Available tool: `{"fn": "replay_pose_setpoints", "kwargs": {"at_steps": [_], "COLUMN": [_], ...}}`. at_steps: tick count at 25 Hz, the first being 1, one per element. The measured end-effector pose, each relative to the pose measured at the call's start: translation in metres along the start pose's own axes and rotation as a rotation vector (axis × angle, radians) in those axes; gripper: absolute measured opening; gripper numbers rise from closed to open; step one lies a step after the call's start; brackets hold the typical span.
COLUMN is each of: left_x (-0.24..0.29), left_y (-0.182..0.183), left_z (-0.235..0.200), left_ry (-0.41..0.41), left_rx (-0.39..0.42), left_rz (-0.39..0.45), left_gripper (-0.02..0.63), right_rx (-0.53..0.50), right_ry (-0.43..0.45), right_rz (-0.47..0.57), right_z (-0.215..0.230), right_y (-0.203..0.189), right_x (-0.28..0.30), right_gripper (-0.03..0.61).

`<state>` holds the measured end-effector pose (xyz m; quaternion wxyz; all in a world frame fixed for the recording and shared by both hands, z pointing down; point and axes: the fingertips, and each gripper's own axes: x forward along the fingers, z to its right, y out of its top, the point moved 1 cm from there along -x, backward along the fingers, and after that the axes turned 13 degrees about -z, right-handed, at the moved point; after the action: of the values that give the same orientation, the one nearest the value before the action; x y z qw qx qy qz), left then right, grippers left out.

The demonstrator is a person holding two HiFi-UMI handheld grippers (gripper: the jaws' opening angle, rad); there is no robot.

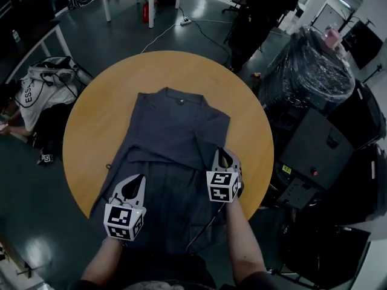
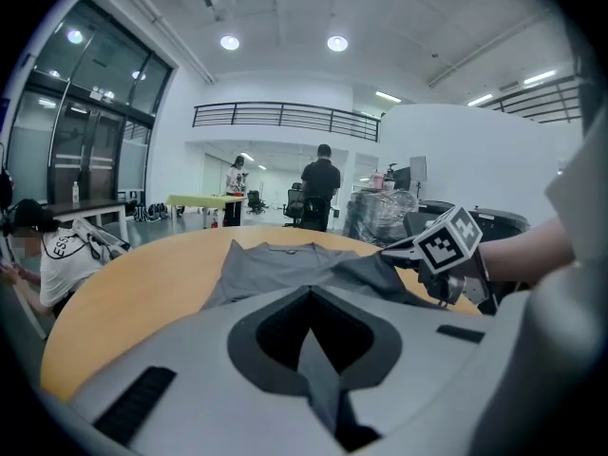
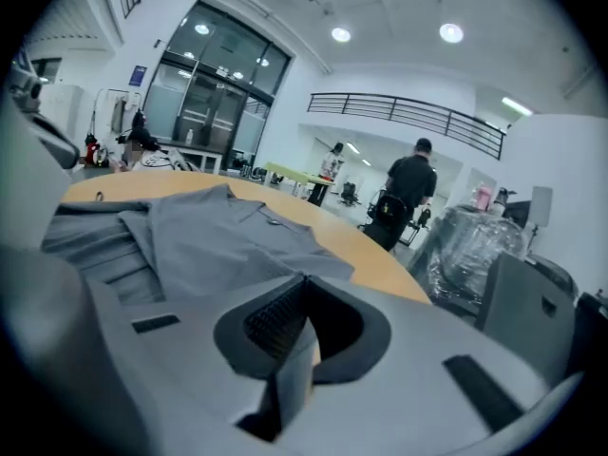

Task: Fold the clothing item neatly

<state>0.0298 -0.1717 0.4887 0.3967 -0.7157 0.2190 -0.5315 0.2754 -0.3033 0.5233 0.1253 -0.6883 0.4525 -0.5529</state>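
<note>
Head view, nearest first: left gripper (image 1: 138, 180) and right gripper (image 1: 222, 154), each one pinching a fold of the grey shirt (image 1: 172, 128) between closed jaws. The shirt is lying on the round table (image 1: 91, 125), its long axis running away from the person, hem nearest, collar farthest. The right gripper is sitting closer to the collar.

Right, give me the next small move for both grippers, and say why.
Probably lift both together and carry the near part toward the collar: the left gripper and right gripper are each shut on the grey shirt, which lies spread on the table.
</note>
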Motion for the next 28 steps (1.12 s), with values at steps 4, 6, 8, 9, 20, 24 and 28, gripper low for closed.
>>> {"fn": "replay_pose_setpoints", "kwargs": {"at_steps": [4, 6, 8, 9, 20, 24, 28], "left_x": [0.001, 0.001, 0.0, -0.002, -0.042, -0.077, -0.127], "left_y": [-0.004, -0.006, -0.009, -0.01, -0.03, -0.046, -0.079], "left_z": [0.006, 0.007, 0.009, 0.009, 0.002, -0.003, -0.006], "left_ry": [0.007, 0.013, 0.018, 0.019, 0.015, -0.004, -0.037], "left_rx": [0.002, 0.001, -0.006, -0.01, 0.01, 0.014, 0.032], "left_rz": [-0.008, -0.012, -0.016, -0.017, -0.001, 0.041, 0.091], "left_gripper": [0.008, 0.008, 0.008, 0.008, 0.008, 0.008, 0.008], "right_rx": [0.052, 0.085, 0.137, 0.167, 0.575, 0.608, 0.568], "right_ry": [-0.058, -0.068, -0.09, -0.104, -0.109, -0.084, -0.083], "right_rz": [-0.046, -0.069, -0.088, -0.091, 0.144, 0.255, 0.373], "right_z": [0.032, 0.037, 0.043, 0.046, 0.091, 0.073, 0.023], "right_y": [-0.021, -0.032, -0.043, -0.047, -0.065, -0.066, -0.07], "right_x": [0.013, 0.018, 0.018, 0.017, -0.071, -0.13, -0.197], "right_gripper": [0.005, 0.005, 0.006, 0.009, 0.026, -0.009, -0.009]}}
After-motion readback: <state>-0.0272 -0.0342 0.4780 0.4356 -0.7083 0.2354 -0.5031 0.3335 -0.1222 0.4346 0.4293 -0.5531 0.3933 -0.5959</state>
